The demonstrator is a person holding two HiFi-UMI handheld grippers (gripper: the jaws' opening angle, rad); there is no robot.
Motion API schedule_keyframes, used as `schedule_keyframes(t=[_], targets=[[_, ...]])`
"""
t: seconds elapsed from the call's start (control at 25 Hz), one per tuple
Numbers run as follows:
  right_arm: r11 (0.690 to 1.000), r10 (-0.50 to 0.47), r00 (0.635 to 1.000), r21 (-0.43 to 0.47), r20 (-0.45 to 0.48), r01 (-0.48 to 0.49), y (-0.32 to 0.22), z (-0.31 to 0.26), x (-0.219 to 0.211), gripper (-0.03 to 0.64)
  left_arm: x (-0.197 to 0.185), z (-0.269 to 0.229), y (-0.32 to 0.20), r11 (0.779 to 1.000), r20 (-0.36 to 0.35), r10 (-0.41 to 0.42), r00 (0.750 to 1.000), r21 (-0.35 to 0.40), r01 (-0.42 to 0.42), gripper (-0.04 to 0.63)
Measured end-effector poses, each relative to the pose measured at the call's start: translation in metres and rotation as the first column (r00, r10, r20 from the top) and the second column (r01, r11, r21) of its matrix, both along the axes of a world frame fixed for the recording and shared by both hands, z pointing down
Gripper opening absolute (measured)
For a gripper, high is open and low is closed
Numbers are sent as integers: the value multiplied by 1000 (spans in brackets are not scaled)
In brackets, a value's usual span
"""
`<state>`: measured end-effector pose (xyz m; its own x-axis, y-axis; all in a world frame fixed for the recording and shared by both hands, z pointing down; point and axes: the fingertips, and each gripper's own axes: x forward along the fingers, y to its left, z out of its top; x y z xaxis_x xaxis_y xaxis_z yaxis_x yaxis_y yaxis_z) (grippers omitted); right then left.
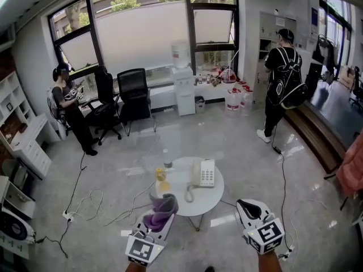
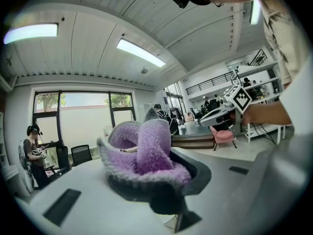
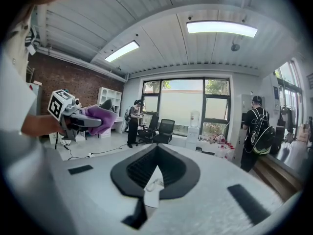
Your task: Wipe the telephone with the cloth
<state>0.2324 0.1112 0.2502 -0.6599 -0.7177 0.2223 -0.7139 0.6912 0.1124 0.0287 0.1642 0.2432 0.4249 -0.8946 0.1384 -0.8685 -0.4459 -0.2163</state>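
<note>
Seen from above, a round white bench (image 1: 211, 202) stands on a glossy grey floor in an office. The white telephone (image 1: 203, 173) lies flat on the right half of the bench top. Its long axis runs away from the person toward the windows, with the keypad facing up. The handset lies along the telephone's left side and its cord (image 1: 189, 195) curls off the near end. A clear bottle (image 1: 167, 160) and a small yellow container (image 1: 161, 180) stand on the left part of the bench, apart from the telephone. The left gripper (image 1: 157, 217) points forward at the bench's near-left rim. Its fingers (image 2: 196, 173) are clamped on the purple cloth (image 1: 163, 204), which bunches up in folds above them, with grey backing showing at the edges. In the head view the cloth overlaps the bench rim just in front of the yellow container, to the near left of the telephone and not touching it. The right gripper (image 1: 245, 206) is held off the bench's near-right side. Its fingers (image 3: 131, 174) are pressed together with nothing between them. Cables (image 1: 96, 200) trail across the floor at the left. One person (image 1: 71, 115) stands by black office chairs (image 1: 133, 95) near the windows, and another person with a backpack (image 1: 281, 84) stands at the right.
</note>
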Motion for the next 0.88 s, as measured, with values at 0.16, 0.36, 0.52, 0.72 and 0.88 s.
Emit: schedule_keyframes(t=[0.16, 0.36, 0.52, 0.72, 0.88], targets=[[1000, -8, 1000, -16, 14, 8, -21, 10, 11, -9, 7, 14, -19, 1000, 21, -11, 1000, -3, 11, 94], [999, -24, 999, -35, 21, 25, -51, 18, 9, -9, 5, 8, -47, 999, 36, -32, 999, -2, 32, 94], [998, -14, 1000, -66, 28, 16, -75, 31, 0, -9, 4, 2, -68, 1000, 40, -20, 999, -22, 21, 94], [996, 4, 1000, -85, -3, -4, -118, 57, -31, -9, -18, 22, -114, 1000, 26, 22, 999, -10, -22, 94], [994, 43, 999, -105, -12, -44, -151, 80, -52, -8, -36, 59, -153, 998, 0, 63, 998, -9, -63, 94]])
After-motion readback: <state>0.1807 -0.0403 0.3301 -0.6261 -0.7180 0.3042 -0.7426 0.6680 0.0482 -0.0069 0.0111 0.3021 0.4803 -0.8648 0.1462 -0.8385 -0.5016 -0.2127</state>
